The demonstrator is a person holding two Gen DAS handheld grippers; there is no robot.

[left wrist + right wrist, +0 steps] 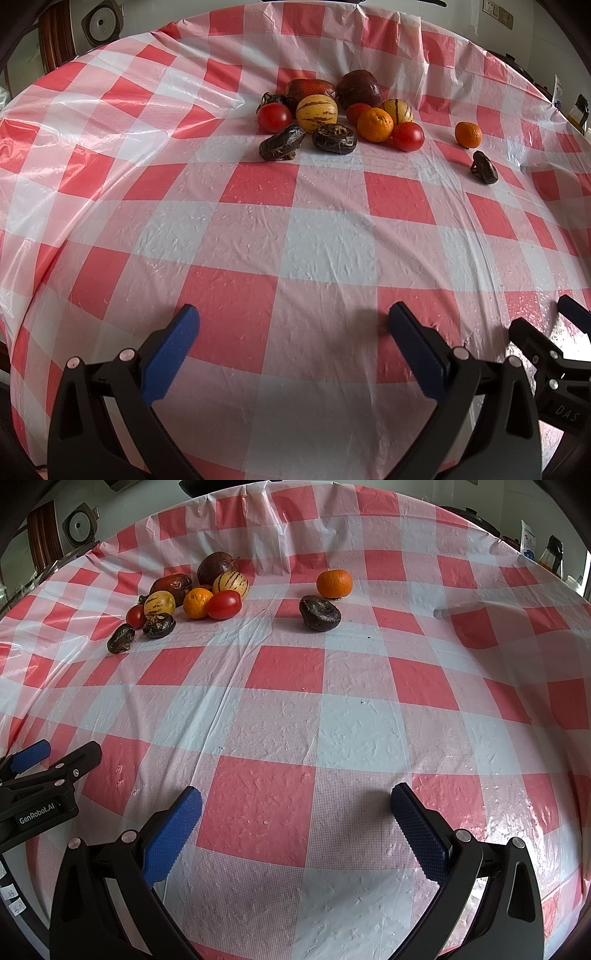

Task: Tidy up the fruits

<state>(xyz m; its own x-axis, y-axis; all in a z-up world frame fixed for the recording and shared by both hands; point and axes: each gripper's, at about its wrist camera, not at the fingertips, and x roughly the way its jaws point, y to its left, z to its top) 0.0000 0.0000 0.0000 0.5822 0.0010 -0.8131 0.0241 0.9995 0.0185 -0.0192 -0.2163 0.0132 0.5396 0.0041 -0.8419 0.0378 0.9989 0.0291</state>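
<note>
Hovering wide open and empty, both grippers, left (291,325) and right (295,805), sit well short of the fruit pile (184,594); beside it, the lone orange (334,583) could roll off the counter (362,731) if nudged

In the left wrist view, a tomato (357,110) mid-pile is mostly hidden behind the orange (375,124), and the right gripper (576,325) is cut off at the right edge. At upper right, bottles (580,110) are too small to tell
</note>
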